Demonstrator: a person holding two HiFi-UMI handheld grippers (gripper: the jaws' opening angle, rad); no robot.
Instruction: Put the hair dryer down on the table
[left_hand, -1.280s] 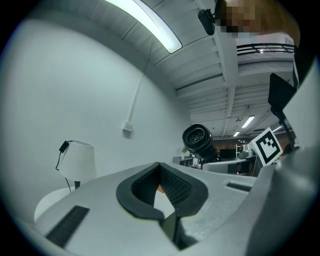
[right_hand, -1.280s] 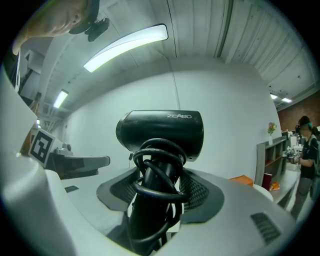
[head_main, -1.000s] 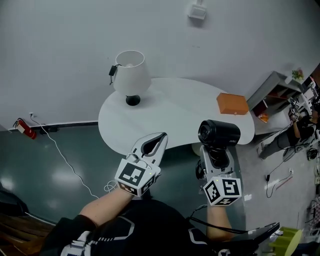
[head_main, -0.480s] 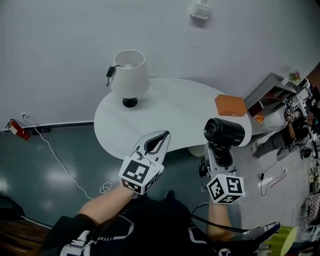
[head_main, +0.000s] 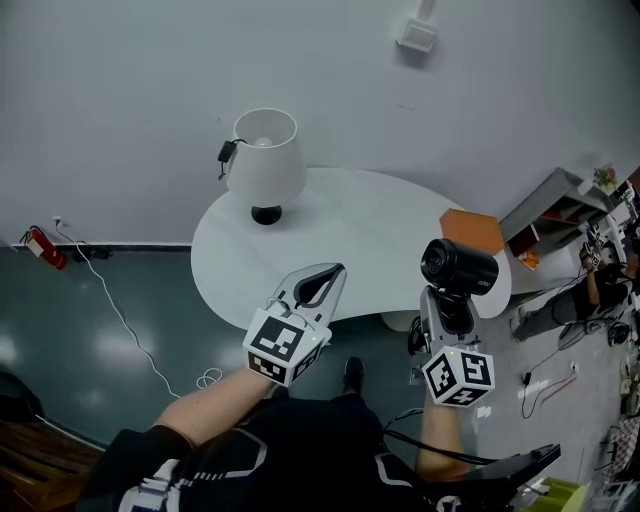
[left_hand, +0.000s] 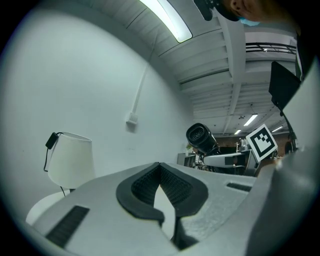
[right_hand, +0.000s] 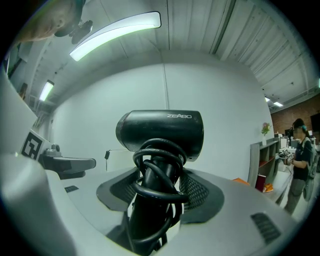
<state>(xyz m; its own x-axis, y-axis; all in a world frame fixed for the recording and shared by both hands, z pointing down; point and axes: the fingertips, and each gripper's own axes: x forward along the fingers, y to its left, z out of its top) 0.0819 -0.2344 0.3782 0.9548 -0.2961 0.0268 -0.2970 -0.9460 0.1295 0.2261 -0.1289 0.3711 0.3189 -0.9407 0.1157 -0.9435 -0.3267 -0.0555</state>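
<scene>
Hair dryer (head_main: 458, 268) is standing upright, right tongs (head_main: 447, 312) clamping its cord-wrapped handle (right_hand: 150, 200); counter (head_main: 340, 230) is lying ahead, seemingly below; left tongs (head_main: 318, 287) are hanging closed, empty.

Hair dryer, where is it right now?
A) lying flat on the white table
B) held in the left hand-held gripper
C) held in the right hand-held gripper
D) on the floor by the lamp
C: the right hand-held gripper is clamped on the handle of the hair dryer, with the cord wound around it, so it is held up and not lying on the table.
</scene>
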